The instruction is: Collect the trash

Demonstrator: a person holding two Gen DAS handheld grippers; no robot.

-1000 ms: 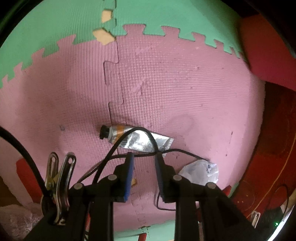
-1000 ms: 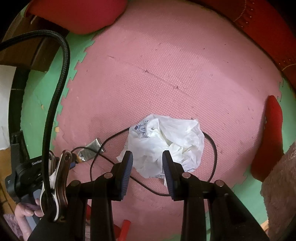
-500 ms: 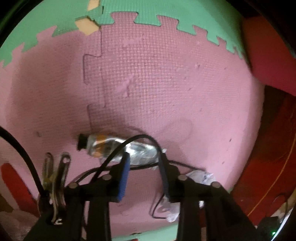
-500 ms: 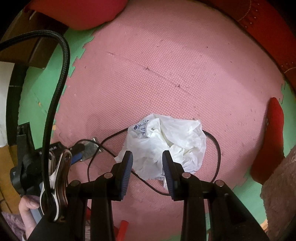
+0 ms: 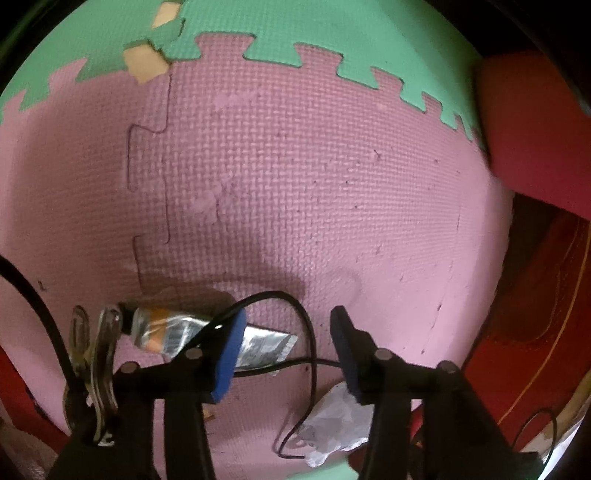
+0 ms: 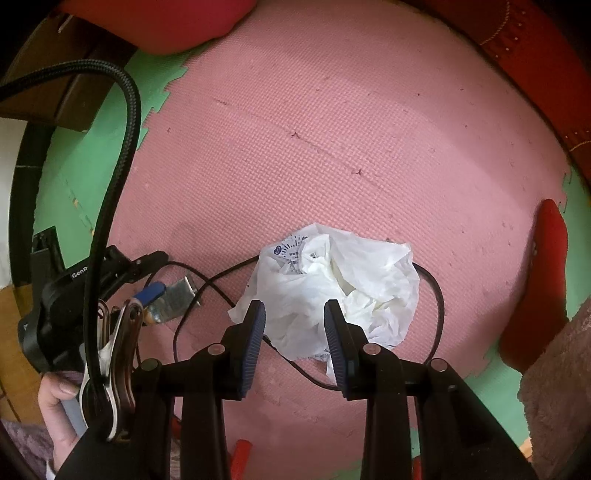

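A squeezed metal tube (image 5: 207, 334), silver with an orange band and a dark cap, lies flat on the pink foam floor mat (image 5: 295, 184), dented and flattened toward its crimped tail. We judge the task barely begun: the tube is not yet picked up, and neither is the crumpled white plastic bag (image 6: 332, 288) that sits on the same mat just beside it. A thin black cable (image 5: 303, 332) loops over the tube's tail and runs under the bag. Our left tool (image 5: 286, 349) hangs right above the tube with its jaws opening; the left blue pad overlaps the tube's middle, but nothing is pinched between them. Our right tool (image 6: 293, 341) points down over the near edge of the bag, its jaws part-way spread and apart from the plastic, pinching nothing. A green mat (image 5: 332, 26) borders the pink one, and red cushions lie at the edges.
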